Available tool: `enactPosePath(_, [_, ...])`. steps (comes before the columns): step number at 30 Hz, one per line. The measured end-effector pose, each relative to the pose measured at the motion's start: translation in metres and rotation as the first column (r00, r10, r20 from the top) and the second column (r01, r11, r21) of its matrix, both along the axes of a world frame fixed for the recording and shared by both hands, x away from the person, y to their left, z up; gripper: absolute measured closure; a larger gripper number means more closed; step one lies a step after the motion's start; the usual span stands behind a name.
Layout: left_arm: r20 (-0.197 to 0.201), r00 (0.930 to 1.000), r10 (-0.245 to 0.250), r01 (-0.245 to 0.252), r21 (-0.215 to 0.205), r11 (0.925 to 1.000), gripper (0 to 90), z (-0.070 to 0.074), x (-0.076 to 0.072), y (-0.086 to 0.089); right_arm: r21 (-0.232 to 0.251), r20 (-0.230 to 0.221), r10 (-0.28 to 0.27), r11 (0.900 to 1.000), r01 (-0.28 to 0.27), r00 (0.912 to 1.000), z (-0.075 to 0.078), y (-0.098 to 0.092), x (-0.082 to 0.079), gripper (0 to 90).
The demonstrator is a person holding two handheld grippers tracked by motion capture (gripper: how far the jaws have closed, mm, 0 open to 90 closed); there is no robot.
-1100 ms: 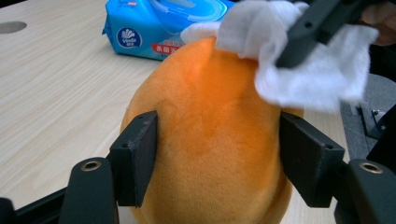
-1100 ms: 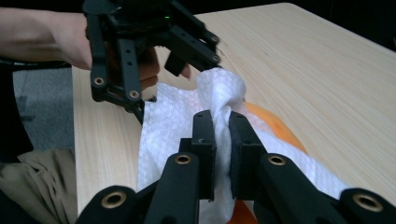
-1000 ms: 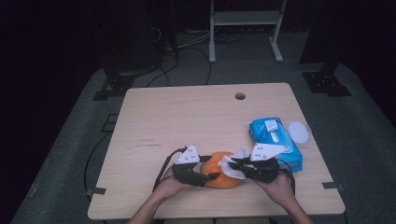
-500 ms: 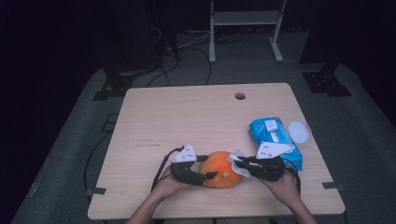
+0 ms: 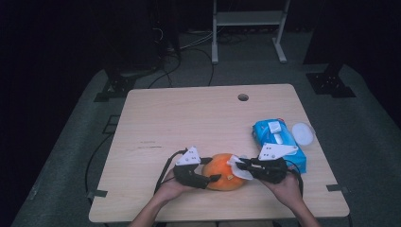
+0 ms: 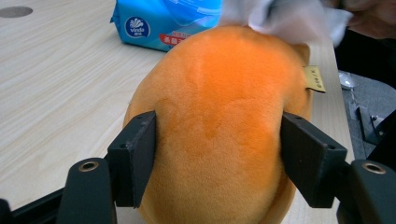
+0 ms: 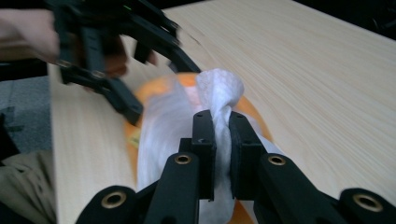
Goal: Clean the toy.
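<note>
Orange plush [image 5: 222, 171] sits near the table's [image 5: 189, 118] front edge, your left gripper [image 5: 204, 176] clamped around it. Your right gripper [image 5: 240, 166] is pinched on a white wipe [image 5: 239, 170] lying over the plush's right side. Looks like mid-wipe; next I'd drag the wipe across while holding steady.

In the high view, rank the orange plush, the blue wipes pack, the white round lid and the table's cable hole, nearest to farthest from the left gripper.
From the left gripper:
1. Orange plush, between its jaws, near table edge.
2. Blue wipes pack, off to the right.
3. White round lid, beyond the pack's right side.
The cable hole, far side, is too close to call against pack and lid.
</note>
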State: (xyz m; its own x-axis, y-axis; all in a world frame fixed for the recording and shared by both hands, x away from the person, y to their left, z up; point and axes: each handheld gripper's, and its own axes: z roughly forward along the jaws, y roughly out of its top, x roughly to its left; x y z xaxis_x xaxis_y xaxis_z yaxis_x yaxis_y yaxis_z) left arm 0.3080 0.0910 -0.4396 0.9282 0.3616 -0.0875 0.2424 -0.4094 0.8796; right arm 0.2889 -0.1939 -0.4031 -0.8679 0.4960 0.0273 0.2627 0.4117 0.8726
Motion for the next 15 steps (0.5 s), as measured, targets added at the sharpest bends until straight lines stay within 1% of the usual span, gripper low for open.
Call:
enactPosePath(2, [0.011, 0.9999, -0.003, 0.003, 0.008, 1.0000, 29.8, 0.002, -0.002, -0.003, -0.017, -0.009, -0.031, 0.999, 0.031, 0.9995, -0.003, -0.006, 0.004, 81.8])
enactPosePath(3, [0.023, 0.9997, -0.006, 0.006, 0.019, 0.9998, 29.7, 0.003, -0.003, -0.005, -0.011, -0.015, -0.039, 0.999, 0.039, 0.9991, -0.003, -0.008, 0.005, 81.8])
enactPosePath(4, [0.023, 0.9997, -0.006, 0.006, 0.019, 0.9998, 29.7, 0.003, -0.003, -0.005, -0.011, -0.015, -0.039, 0.999, 0.039, 0.9991, -0.003, -0.008, 0.005, 81.8])
enactPosePath(5, [0.045, 0.9990, -0.009, 0.008, 0.036, 0.9993, 30.0, 0.006, -0.006, -0.008, -0.002, -0.003, -0.038, 0.999, 0.038, 0.9993, -0.001, -0.007, 0.003, 81.9])
enactPosePath(7, [0.069, 0.9975, -0.017, 0.012, 0.061, 0.9980, 30.3, 0.009, -0.009, -0.014, 0.004, 0.013, -0.019, 1.000, 0.019, 0.9997, 0.003, -0.001, -0.001, 81.9])
enactPosePath(8, [0.081, 0.9965, -0.020, 0.015, 0.066, 0.9977, 30.3, 0.009, -0.011, -0.017, 0.001, 0.025, -0.006, 1.000, 0.006, 0.9997, 0.005, 0.004, -0.003, 81.9])
enactPosePath(9, [0.093, 0.9952, -0.028, 0.021, 0.076, 0.9969, 30.3, 0.010, -0.012, -0.020, 0.007, 0.036, 0.012, 1.000, -0.012, 0.9993, 0.006, 0.009, -0.005, 81.9])
enactPosePath(10, [0.106, 0.9937, -0.036, 0.027, 0.087, 0.9958, 30.3, 0.010, -0.015, -0.023, 0.012, 0.037, 0.034, 0.999, -0.035, 0.9987, 0.007, 0.014, -0.007, 81.9])
enactPosePath(11, [0.117, 0.9922, -0.044, 0.033, 0.097, 0.9948, 30.0, 0.011, -0.016, -0.025, 0.008, 0.041, 0.062, 0.998, -0.062, 0.9972, 0.008, 0.021, -0.010, 81.8])
enactPosePath(12, [0.127, 0.9906, -0.050, 0.035, 0.111, 0.9932, 29.7, 0.011, -0.018, -0.027, -0.006, 0.050, 0.073, 0.997, -0.073, 0.9961, 0.008, 0.025, -0.012, 81.8])
enactPosePath(13, [0.132, 0.9899, -0.052, 0.037, 0.117, 0.9925, 29.2, 0.011, -0.018, -0.027, -0.037, 0.065, 0.081, 0.996, -0.079, 0.9945, 0.008, 0.031, -0.014, 81.7])
enactPosePath(14, [0.129, 0.9905, -0.049, 0.035, 0.108, 0.9936, 28.7, 0.010, -0.017, -0.026, -0.055, 0.076, 0.081, 0.995, -0.077, 0.9938, 0.008, 0.033, -0.015, 81.8])
enactPosePath(15, [0.117, 0.9920, -0.046, 0.035, 0.097, 0.9947, 28.7, 0.010, -0.016, -0.024, -0.064, 0.075, 0.077, 0.995, -0.073, 0.9942, 0.008, 0.032, -0.014, 81.8])
